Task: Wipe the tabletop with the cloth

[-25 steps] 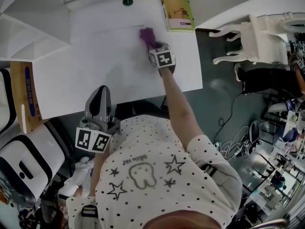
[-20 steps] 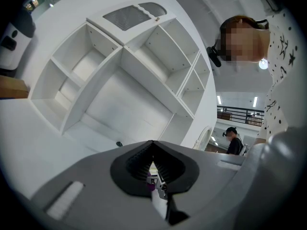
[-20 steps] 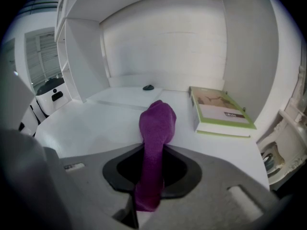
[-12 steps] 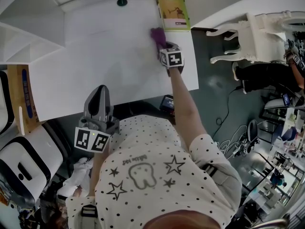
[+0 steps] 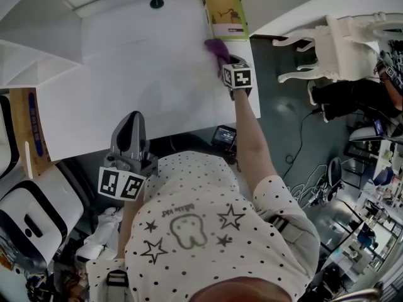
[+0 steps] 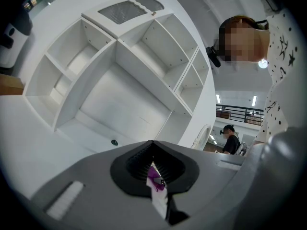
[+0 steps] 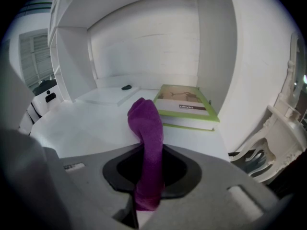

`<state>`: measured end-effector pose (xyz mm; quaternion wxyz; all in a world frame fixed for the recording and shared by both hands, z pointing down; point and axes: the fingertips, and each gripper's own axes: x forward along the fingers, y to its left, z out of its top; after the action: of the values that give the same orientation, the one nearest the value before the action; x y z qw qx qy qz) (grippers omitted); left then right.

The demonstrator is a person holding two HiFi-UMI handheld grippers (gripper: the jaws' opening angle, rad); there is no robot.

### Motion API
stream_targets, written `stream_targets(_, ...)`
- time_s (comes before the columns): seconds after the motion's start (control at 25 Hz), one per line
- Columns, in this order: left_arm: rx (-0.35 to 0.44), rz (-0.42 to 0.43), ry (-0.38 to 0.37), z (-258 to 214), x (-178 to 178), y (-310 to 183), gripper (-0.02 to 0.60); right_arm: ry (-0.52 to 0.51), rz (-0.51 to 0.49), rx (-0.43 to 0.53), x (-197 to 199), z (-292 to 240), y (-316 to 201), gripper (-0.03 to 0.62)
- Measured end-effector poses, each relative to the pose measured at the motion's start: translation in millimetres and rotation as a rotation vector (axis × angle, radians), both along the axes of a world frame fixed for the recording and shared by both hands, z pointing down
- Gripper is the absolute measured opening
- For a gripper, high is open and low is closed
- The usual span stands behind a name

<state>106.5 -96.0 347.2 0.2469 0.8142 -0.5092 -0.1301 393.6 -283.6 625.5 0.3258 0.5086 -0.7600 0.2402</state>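
Note:
The purple cloth (image 5: pixel 216 46) lies pressed on the white tabletop (image 5: pixel 126 80) near its far right corner, just in front of a green book (image 5: pixel 225 16). My right gripper (image 5: pixel 227 60) is shut on the cloth, arm stretched out over the table's right side. In the right gripper view the cloth (image 7: pixel 146 123) rises from between the jaws of that gripper (image 7: pixel 151 152), folded over at its top, with the book (image 7: pixel 184 107) close behind. My left gripper (image 5: pixel 129 134) hangs by the person's body, off the table's near edge, jaws together with nothing held. In its own view this gripper (image 6: pixel 153 150) points up at the shelves.
A small dark round object (image 5: pixel 156 3) sits at the table's back edge. White shelving (image 5: pixel 38 30) stands at the left, a white chair (image 5: pixel 334 43) beyond the table's right edge. A wooden box (image 5: pixel 28 124) and a white appliance (image 5: pixel 31 219) are at lower left.
My right gripper has dragged the cloth to the right across the table's far side, from the middle toward the book and the right edge. The left gripper has stayed put.

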Motion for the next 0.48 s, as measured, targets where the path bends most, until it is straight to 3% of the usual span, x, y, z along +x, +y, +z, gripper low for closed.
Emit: stream_targets(0.48, -0.012, 0.029, -0.003, 2, 17, -12, -0.005, 0.046, 0.148, -0.014, 90, 3, -3, 0.074)
